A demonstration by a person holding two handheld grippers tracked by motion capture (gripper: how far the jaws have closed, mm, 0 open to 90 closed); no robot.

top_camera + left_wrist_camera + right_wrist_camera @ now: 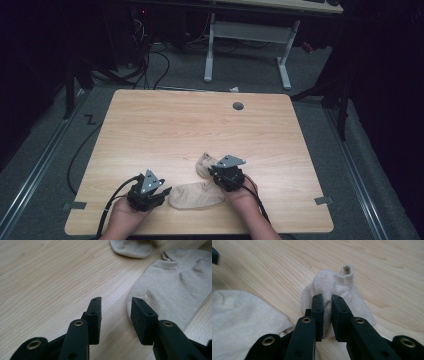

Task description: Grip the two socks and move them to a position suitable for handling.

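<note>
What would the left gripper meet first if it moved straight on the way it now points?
Probably bare table; the flat sock lies just off its line, so the left gripper might clip its edge.

Probably a lab or office workroom: a wooden bench point(165, 125) on grey carpet point(185, 67), cables point(155, 60) trailing, a white-legged desk point(247, 35) behind.

Two socks point(196, 195) on table point(165, 125), near edge

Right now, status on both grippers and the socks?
Left gripper open, beside flat sock. Right gripper pinching bunched sock. Table unobstructed.
</note>
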